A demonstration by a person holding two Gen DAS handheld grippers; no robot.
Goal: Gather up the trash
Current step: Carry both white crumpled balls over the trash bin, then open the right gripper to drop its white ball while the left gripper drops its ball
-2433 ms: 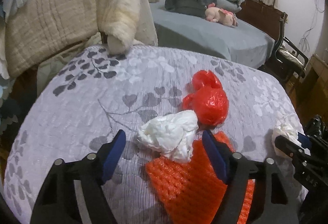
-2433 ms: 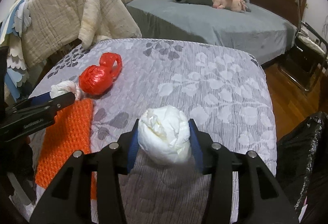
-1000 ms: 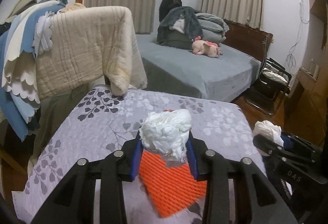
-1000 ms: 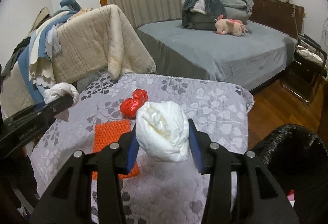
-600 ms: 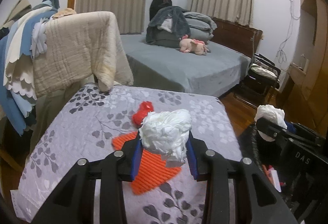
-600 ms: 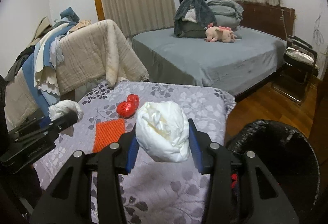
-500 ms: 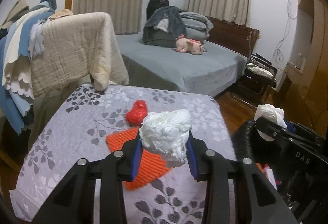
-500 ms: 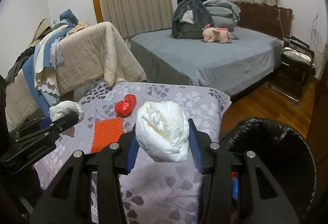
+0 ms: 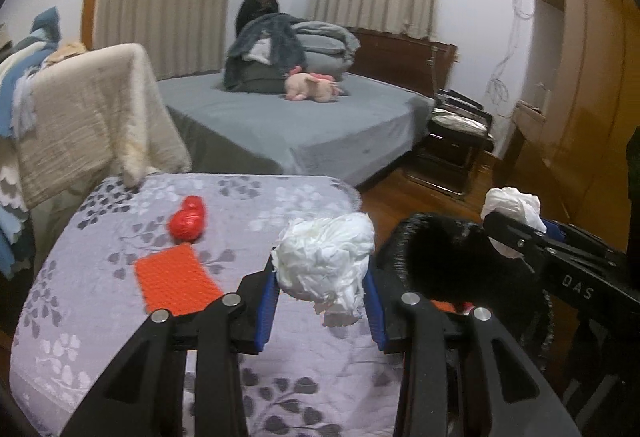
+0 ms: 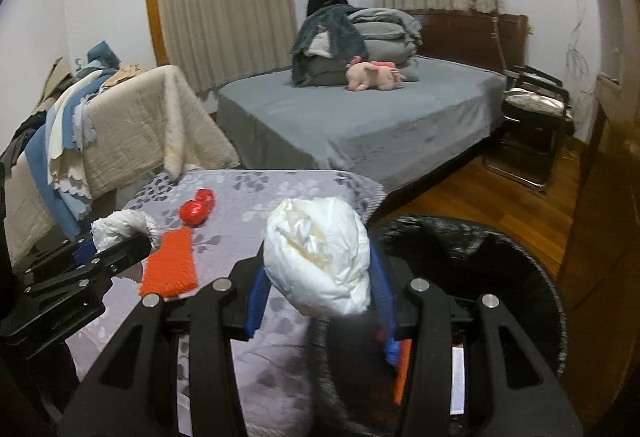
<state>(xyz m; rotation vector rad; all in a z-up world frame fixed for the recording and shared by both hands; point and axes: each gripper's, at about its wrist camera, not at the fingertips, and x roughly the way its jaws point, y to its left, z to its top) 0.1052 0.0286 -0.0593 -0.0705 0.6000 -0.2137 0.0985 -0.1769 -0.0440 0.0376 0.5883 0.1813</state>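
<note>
My left gripper is shut on a crumpled white paper wad, held above the right edge of the grey floral-covered table. My right gripper is shut on a white plastic wad, held over the left rim of the black-lined trash bin. The bin also shows in the left wrist view, with some trash inside. A red plastic bag ball and an orange bubble-wrap sheet lie on the table.
Blankets hang over a rack left of the table. A grey bed with a pink plush toy stands behind. A black chair and a wooden cabinet are on the right, over wooden floor.
Both grippers have moved right and back from the table toward the bin, each still holding its wad. The bin rim is now under the right gripper.
</note>
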